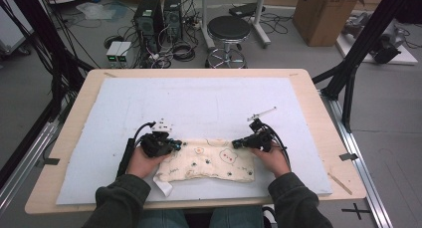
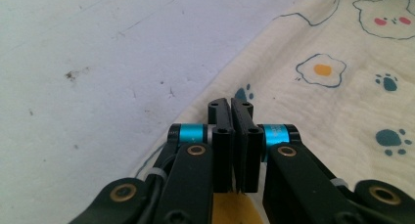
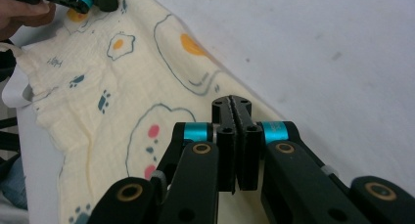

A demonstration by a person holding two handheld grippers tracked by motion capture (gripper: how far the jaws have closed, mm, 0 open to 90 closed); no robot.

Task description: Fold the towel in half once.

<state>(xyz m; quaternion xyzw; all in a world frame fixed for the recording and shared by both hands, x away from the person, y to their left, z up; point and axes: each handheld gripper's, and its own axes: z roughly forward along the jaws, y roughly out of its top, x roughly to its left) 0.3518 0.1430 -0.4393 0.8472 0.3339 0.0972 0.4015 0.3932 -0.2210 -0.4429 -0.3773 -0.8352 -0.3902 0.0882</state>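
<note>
Here, both grippers' fingers together over cloth (image 1: 206, 161) on white mat (image 1: 199, 101), wooden table (image 1: 308, 96); stool (image 1: 228, 29) behind.

- The left gripper (image 2: 234, 111) has its two black jaws pressed together, rising from the bottom of the left gripper view.
- Its tips sit at the edge of a cream cloth (image 2: 337, 106) (printed with fried eggs, blue paw prints and a bear face).
- The pale blue mat (image 2: 98, 72), scuffed and speckled, lies beside the cloth.
</note>
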